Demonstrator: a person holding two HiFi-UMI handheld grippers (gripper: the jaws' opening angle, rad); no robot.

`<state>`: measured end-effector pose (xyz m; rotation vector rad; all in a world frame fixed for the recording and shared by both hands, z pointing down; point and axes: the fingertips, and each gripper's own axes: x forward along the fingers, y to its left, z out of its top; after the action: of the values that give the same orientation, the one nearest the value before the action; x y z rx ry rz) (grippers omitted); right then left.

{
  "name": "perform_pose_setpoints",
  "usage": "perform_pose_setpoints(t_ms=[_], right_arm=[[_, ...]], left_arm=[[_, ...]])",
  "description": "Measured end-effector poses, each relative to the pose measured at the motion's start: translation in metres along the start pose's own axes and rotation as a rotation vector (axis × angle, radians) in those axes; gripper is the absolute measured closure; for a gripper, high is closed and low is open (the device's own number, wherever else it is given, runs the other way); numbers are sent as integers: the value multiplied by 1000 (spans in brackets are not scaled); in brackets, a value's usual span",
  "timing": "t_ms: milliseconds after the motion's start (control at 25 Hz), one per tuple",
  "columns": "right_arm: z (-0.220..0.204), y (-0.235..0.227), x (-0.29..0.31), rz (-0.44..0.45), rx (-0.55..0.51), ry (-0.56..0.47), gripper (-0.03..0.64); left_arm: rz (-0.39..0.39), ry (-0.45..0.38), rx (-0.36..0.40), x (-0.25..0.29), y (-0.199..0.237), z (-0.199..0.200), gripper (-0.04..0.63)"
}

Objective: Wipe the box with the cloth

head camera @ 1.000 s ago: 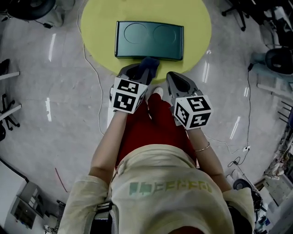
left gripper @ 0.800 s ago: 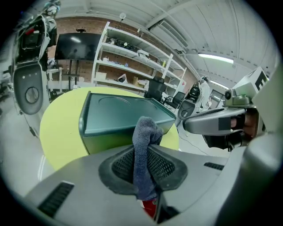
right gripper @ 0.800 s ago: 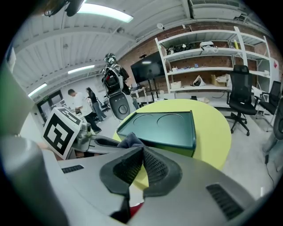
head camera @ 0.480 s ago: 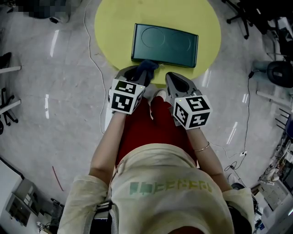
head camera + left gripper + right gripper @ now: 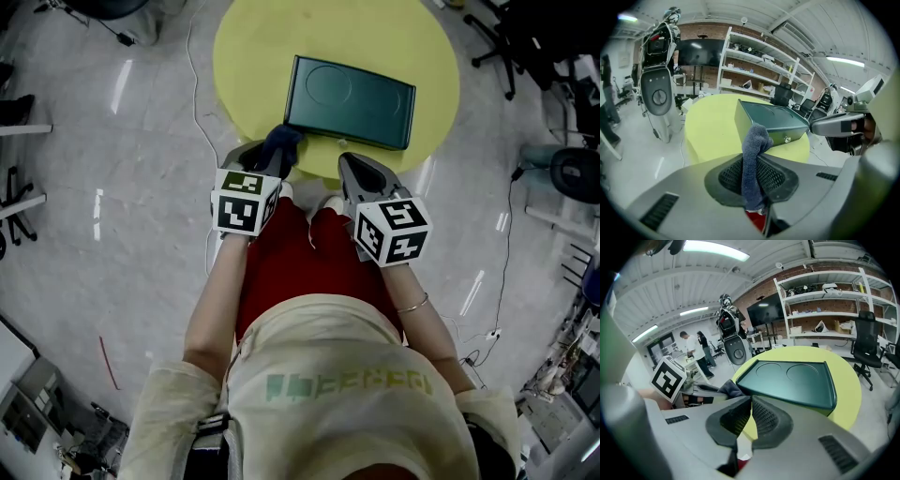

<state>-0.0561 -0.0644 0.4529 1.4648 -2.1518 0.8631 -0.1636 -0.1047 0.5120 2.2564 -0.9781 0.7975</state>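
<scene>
A dark green flat box (image 5: 350,101) with two round recesses in its lid lies on a round yellow table (image 5: 253,56); it also shows as the box (image 5: 771,119) and the box (image 5: 792,380). My left gripper (image 5: 267,155) is shut on a dark blue cloth (image 5: 279,145), whose tuft sticks out of the jaws as the cloth (image 5: 753,161), close to the box's near left corner. My right gripper (image 5: 361,169) hangs at the table's near edge, below the box, with its jaws shut on nothing (image 5: 749,416).
A person's red-clad legs (image 5: 314,253) lie below both grippers. Cables (image 5: 192,56) trail on the grey floor left of the table. Office chairs (image 5: 525,37) stand at the right. Shelving (image 5: 759,61) and a white robot (image 5: 658,84) stand behind the table.
The table and box have shifted right and up in the head view. My left gripper with the cloth has moved left, from the box's near side toward its near left corner. The right gripper has stayed put.
</scene>
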Motion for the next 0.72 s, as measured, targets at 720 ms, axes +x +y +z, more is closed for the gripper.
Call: perform_pose_setpoints(t_ms=[720], right_arm=[[43,46,40,69,-89,-32,578]], left_arm=[[95,-156,22,-33,83,77,534]])
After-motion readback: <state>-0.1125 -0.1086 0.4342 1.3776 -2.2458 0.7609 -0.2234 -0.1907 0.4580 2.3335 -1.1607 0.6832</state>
